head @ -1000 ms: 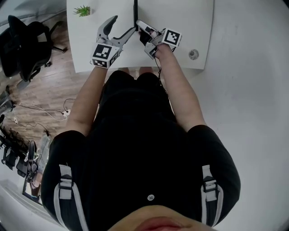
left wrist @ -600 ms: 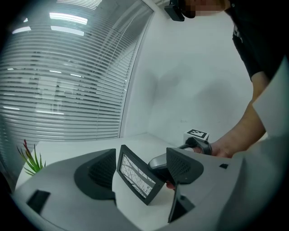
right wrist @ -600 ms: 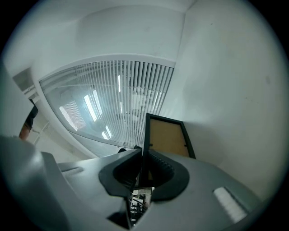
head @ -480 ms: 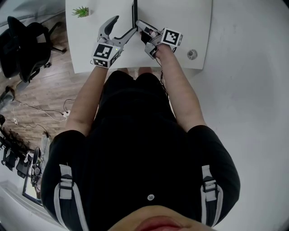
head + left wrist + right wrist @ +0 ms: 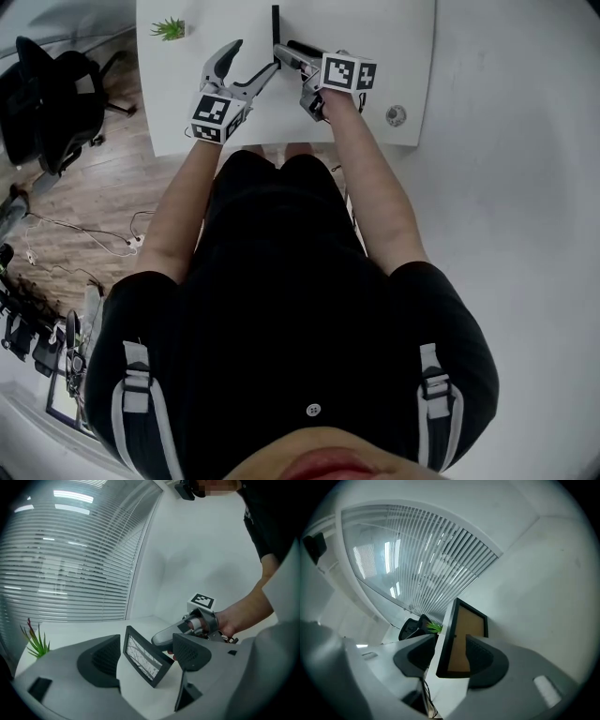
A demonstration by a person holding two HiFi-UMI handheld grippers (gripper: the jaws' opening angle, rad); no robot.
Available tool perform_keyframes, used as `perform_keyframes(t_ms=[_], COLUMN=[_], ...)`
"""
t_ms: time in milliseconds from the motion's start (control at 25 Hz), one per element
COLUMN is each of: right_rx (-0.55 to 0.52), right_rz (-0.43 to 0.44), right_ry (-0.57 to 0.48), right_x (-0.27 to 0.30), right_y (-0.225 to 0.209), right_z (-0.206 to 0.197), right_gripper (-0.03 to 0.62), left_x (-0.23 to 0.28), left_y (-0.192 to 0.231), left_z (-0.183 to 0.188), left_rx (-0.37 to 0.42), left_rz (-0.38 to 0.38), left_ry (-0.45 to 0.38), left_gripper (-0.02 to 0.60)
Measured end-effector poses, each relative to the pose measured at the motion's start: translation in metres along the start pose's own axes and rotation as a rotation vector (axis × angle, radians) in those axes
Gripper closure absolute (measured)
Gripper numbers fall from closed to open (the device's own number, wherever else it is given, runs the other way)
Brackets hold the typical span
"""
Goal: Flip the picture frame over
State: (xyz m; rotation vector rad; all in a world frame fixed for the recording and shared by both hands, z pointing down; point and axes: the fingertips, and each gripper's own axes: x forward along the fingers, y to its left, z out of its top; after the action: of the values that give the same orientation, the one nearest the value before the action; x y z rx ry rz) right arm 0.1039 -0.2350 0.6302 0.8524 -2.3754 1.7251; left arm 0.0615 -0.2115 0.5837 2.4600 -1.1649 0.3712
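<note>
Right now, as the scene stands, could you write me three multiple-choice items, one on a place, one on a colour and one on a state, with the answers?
1. Where is the plant?
A) at the far left corner of the table
B) right beside the frame
C) at the near right corner

2. What colour is the back of the picture frame?
A) blue
B) brown
C) red

3. How is the picture frame placed?
A) lying flat
B) hanging on a wall
C) standing on its edge

Answers:
1 A, the head view shows it at that corner.
2 B, the right gripper view faces a brown backing.
3 C, it rises upright from the table in both gripper views.
</note>
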Motion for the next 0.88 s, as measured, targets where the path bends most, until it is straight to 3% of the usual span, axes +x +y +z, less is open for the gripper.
perform_keyframes(t_ms=[120, 240, 400, 520, 600, 880], right_rx=[-0.005, -0.082, -0.258, -0.333, -0.351, -0.287], right_rz=[-0.021, -0.089, -0.273, -0.398, -0.452, -0.509], right_ry=[-0.007, 0.028, 0.153, 0.190, 0.185, 0.156], right_x=[-0.001, -0.001, 0.007, 0.011, 0.011, 0.002], right_y=[0.001, 0.002, -0.003, -0.004, -0.001, -0.005], right_z=[0.004, 0.002, -0.013, -0.014, -0.010, -0.008], right_gripper=[0.379, 0.379, 0.376, 0.404, 0.479, 0.514], left_x=[-0.001, -0.001, -0.007, -0.015, -0.020, -0.035], left_y=[0.002, 0.004, 0.010, 0.015, 0.019, 0.020], left_z=[-0.003, 0.001, 0.001, 0.004, 0.007, 0.007], left_rx=[-0.005, -0.003, -0.005, -0.007, -0.011, -0.010], left_rz=[0.001, -0.001, 0.006, 0.014, 0.018, 0.013], left_ry=[0.005, -0.013, -0.016, -0.022, -0.030, -0.031], left_gripper=[0.229, 0.229, 0.229, 0.229, 0.229, 0.229])
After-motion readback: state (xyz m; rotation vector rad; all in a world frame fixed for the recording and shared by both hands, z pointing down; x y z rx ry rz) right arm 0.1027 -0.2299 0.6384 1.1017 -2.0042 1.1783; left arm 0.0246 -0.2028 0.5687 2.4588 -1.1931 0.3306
